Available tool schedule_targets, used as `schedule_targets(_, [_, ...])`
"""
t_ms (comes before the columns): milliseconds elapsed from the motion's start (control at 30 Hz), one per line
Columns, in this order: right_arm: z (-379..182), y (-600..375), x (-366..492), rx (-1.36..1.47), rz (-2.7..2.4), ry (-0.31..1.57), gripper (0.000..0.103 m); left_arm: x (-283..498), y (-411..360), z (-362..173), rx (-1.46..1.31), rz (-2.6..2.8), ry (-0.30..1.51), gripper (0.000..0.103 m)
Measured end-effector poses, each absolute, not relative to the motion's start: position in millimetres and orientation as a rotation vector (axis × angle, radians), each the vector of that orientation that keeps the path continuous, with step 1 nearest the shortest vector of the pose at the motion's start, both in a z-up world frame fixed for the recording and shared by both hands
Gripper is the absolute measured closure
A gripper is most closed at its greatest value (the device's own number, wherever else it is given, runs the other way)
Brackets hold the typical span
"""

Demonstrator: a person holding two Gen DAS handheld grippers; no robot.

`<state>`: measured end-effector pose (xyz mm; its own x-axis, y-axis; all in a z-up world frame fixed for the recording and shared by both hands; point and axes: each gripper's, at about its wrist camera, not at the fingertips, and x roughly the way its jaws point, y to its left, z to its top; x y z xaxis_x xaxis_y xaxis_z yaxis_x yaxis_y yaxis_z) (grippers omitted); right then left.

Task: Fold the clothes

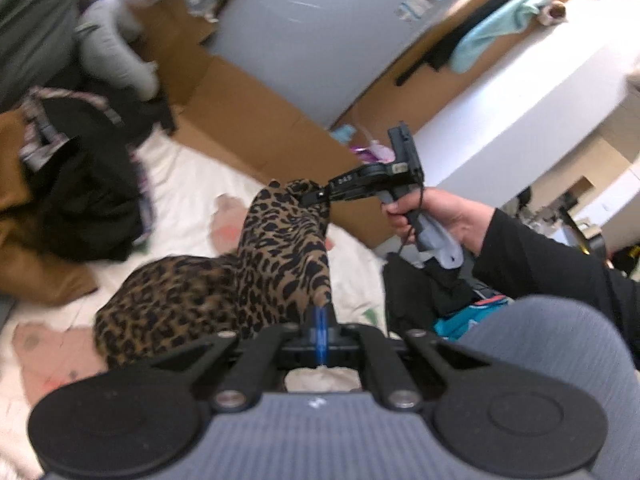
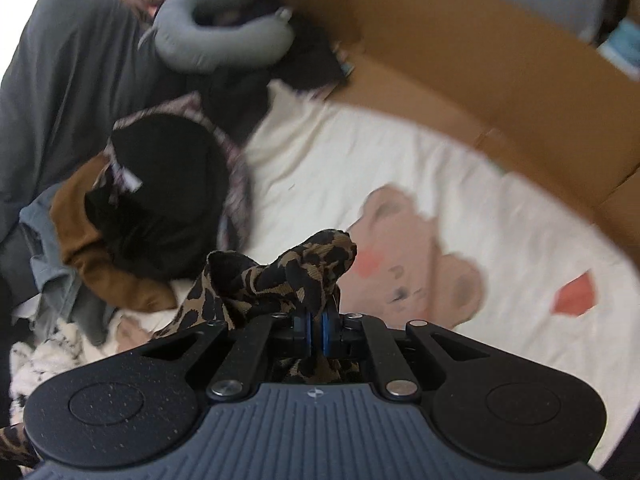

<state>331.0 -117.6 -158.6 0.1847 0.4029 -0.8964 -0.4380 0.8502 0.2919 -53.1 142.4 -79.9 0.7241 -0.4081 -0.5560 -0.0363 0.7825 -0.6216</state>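
**A:** Where is the brown and black leopard-print cloth (image 1: 256, 280)?

**B:** Part is bunched on the white bed sheet with pink bears (image 2: 360, 160), in the middle, away from the cardboard edge. The rest hangs up.

**A:** Who holds it?

**B:** Both. The left gripper (image 1: 320, 312) is pinching one end. The right gripper (image 1: 310, 199) is pinching the other end, higher, toward the far edge.

**A:** Which way does it stretch?

**B:** Straight between them, I think, so they can pull it flat.

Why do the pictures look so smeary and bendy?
Left wrist view: the leopard-print cloth and pile of clothes are smeared by motion, and the window corner is washed out. Right wrist view: the fisheye lens curves the cardboard box, and the bear sheet is blurred.
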Motion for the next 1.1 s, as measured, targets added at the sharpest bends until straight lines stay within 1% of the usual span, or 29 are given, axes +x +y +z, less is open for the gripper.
schedule_targets(167, [-158, -166, 336, 0.009, 0.515, 1.226, 0.1, -20, 116, -84, -0.632, -0.302, 0.756, 0.103])
schedule_targets(300, [-175, -205, 333, 0.015, 0.444, 1.248, 0.1, 2, 93, -95, -0.621, -0.365, 0.788, 0.103])
schedule_targets(567, [-187, -276, 329, 0.008, 0.352, 1.287, 0.1, 39, 53, -125, -0.583, -0.493, 0.862, 0.103])
schedule_targets(767, [-217, -328, 313, -0.023, 0.265, 1.345, 0.1, 49, 41, -139, -0.563, -0.524, 0.925, 0.102])
schedule_targets(933, [-239, -372, 308, -0.005, 0.166, 1.364, 0.102, 40, 68, -160, -0.591, -0.41, 0.965, 0.089])
schedule_targets(1000, [-243, -385, 305, 0.002, 0.132, 1.337, 0.102, 37, 82, -170, -0.594, -0.345, 0.981, 0.088])
schedule_targets(1067, [-244, -397, 299, 0.043, 0.112, 1.304, 0.103, 34, 95, -181, -0.587, -0.28, 0.996, 0.085])
schedule_targets(1100, [-244, -403, 295, 0.074, 0.107, 1.285, 0.101, 34, 101, -185, -0.586, -0.247, 1.002, 0.078])
